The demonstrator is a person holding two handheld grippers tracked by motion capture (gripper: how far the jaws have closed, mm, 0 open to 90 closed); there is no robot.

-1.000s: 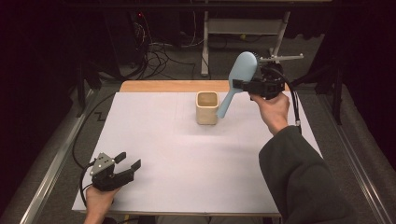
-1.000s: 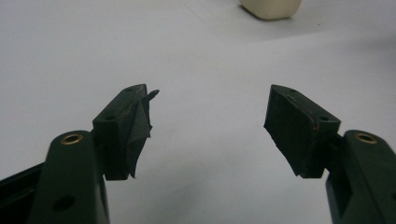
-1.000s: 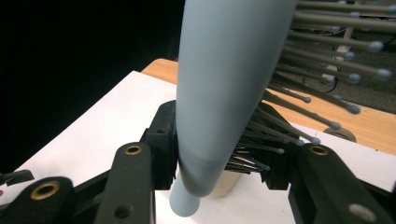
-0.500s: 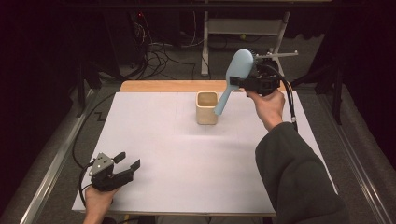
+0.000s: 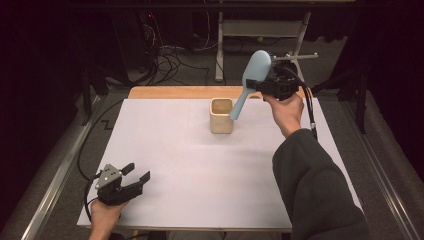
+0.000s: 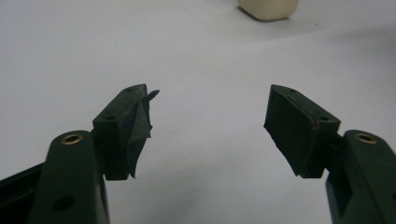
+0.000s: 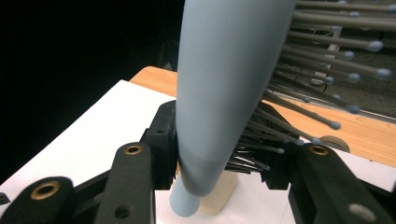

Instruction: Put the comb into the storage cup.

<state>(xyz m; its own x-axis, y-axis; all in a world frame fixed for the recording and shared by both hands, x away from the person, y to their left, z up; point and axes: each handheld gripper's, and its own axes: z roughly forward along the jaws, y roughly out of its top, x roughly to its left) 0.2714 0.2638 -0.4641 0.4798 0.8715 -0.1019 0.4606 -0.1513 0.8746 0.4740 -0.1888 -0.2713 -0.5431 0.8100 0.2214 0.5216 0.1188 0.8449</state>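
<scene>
A light blue hairbrush is held in the air at the back right, handle pointing down-left. My right gripper is shut on it just below the bristled head. In the right gripper view the hairbrush rises between the jaws, its bristles pointing right. The handle tip hangs just right of a cream square cup that stands upright at the back middle of the white table. My left gripper rests open near the front left corner; its fingers hold nothing, with the cup far ahead.
A wooden strip runs along the table's far edge. Cables and a metal stand lie on the floor beyond. A metal rail runs along the left side. A dark sleeve crosses the table's right front.
The right gripper has carried the hairbrush a little to the left and up, bringing the handle tip closer to the cup. The left gripper has stayed put.
</scene>
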